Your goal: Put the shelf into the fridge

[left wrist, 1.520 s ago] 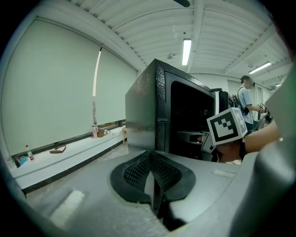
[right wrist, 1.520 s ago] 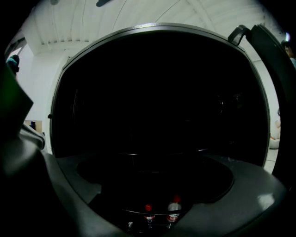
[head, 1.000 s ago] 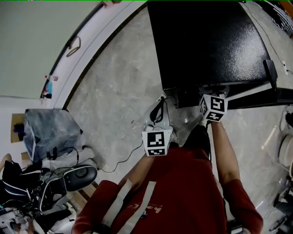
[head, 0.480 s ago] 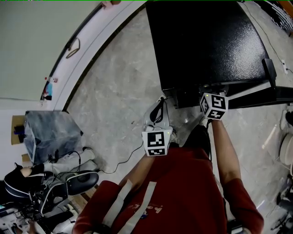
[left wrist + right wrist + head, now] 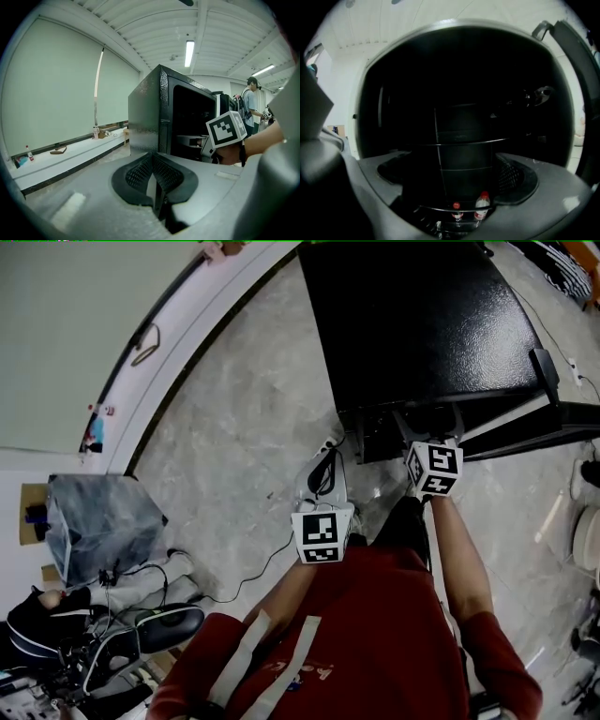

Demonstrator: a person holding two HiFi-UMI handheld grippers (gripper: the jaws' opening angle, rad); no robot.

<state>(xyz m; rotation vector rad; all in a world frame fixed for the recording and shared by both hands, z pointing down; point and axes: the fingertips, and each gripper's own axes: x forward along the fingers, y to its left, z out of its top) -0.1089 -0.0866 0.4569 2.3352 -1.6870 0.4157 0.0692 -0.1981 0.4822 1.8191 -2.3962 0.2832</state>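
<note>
The black fridge stands on the grey floor with its door swung out to the right. My right gripper reaches into the open front, its fingertips under the fridge's top edge. In the right gripper view the right gripper has its jaws wide apart and faces the dark inside. Thin shelf edges cross there, and two red-capped bottles stand low down. My left gripper hangs shut over the floor left of the fridge. Its pads meet with nothing between them, pointing at the fridge. No loose shelf shows.
A white ledge runs along the wall at the left. A grey covered box, a chair and a floor cable lie at the lower left. A person stands behind the fridge. White objects sit at the right edge.
My right gripper has moved slightly forward into the fridge's open front. The left gripper has stayed where it was.
</note>
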